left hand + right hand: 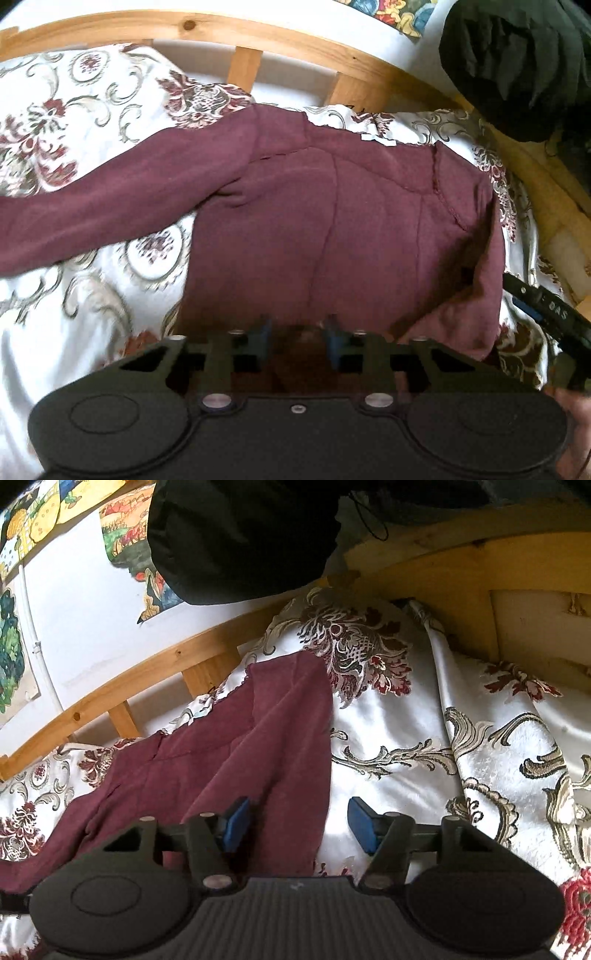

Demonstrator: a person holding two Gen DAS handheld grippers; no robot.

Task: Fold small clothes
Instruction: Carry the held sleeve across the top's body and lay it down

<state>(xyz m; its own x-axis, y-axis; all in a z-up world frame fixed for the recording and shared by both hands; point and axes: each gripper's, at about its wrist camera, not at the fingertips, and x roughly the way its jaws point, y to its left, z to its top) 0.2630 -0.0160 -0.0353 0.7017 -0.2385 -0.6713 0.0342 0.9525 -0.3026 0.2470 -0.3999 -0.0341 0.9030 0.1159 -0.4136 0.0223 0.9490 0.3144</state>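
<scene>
A maroon shirt [332, 221] lies spread on the bed's floral cover [55, 129], straight ahead of the left claw [297, 332]. The shirt's near hem is right at the claw's tips, and the body runs away from it toward the wooden bed rail [243, 70]. One long sleeve [110, 206] stretches out ahead and left of the claw. On the right the shirt's side is turned inward in a fold, and just beyond that fold the right claw [546, 314] comes in from the right edge. The left claw's jaws stand narrow with the hem between the blue pads [264, 332]; whether they pinch the cloth I cannot tell. In the right wrist view the right claw [300, 823] is parted wide and grips nothing. The shirt [240, 760] lies ahead and to its left, and the shirt's edge runs into the gap between the jaws. The left pad [236, 823] is over maroon cloth and the right pad [364, 823] over bare cover [406, 720]. Far ahead of both claws a black bundle [240, 535] hangs above the rail [155, 675]. Coloured pictures [122, 535] are on the white wall behind it.
</scene>
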